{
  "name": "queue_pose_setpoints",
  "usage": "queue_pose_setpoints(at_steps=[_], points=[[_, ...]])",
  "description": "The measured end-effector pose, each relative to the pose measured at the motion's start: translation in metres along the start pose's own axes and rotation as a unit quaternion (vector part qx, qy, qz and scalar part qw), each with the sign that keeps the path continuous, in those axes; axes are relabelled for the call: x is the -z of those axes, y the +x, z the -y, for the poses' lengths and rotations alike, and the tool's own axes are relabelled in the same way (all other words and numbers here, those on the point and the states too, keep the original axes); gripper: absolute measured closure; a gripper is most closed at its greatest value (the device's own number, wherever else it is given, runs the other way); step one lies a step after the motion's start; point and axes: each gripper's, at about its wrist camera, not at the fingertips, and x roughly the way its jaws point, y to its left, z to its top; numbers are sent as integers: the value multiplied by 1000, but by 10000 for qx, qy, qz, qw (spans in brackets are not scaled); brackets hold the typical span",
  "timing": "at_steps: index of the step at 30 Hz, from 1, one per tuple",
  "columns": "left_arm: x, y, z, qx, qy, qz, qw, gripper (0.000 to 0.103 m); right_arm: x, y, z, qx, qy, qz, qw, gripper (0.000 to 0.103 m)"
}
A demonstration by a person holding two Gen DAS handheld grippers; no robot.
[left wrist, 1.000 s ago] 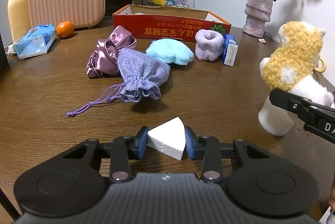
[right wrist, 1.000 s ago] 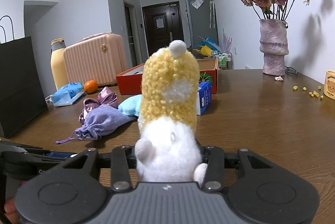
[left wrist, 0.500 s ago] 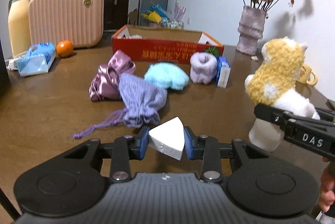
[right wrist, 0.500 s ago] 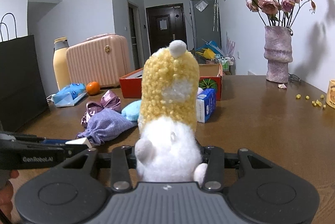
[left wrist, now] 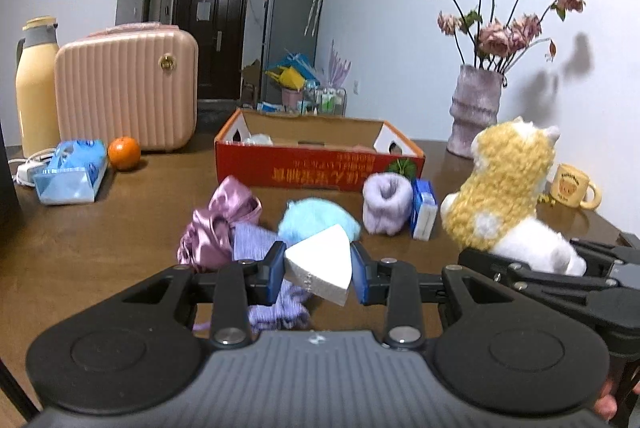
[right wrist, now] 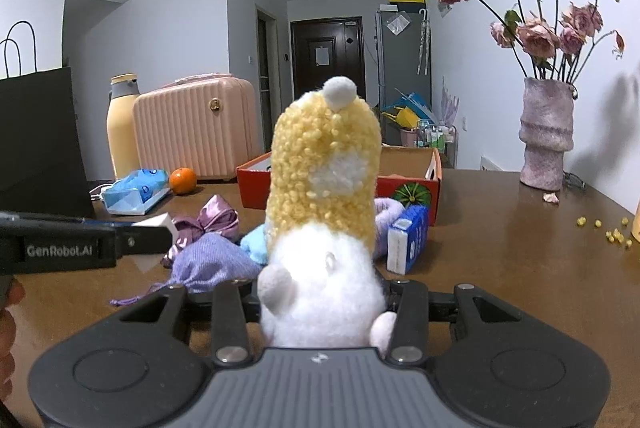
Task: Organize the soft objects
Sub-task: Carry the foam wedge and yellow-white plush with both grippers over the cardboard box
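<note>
My left gripper [left wrist: 319, 270] is shut on a white wedge sponge [left wrist: 320, 266], held above the table. My right gripper [right wrist: 322, 304] is shut on a yellow and white plush toy [right wrist: 322, 196], which also shows in the left wrist view [left wrist: 504, 188]. On the table lie a lilac knit drawstring pouch [right wrist: 212, 262], a pink satin pouch [left wrist: 216, 224], a light blue fluffy item [left wrist: 316, 218] and a lilac fluffy roll [left wrist: 387, 202]. The open red cardboard box [left wrist: 320, 164] stands behind them.
A small blue and white carton [left wrist: 424, 214] stands by the lilac roll. A vase of dried roses [left wrist: 476, 112], a yellow mug [left wrist: 574, 186], a pink case [left wrist: 128, 92], an orange [left wrist: 124, 153], a tissue pack [left wrist: 70, 176], a yellow flask [left wrist: 34, 84] and a black bag [right wrist: 40, 136] ring the table.
Both grippers have risen and moved forward toward the soft items and the red box, still holding the sponge and the plush toy. The left gripper now hangs over the lilac pouch.
</note>
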Motion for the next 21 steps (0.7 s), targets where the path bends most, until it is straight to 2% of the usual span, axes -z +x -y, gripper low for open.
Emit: queue_pose_setpoints(at_steps=[11,21], points=[[-32,18,-8,-19,-22,232,9997,69,-28,19,-6,-27,-49,110,9999,62],[-63,47,-16,-28,-239,373,9990,69,-53,52,1,-8,-1,150,9999,62]])
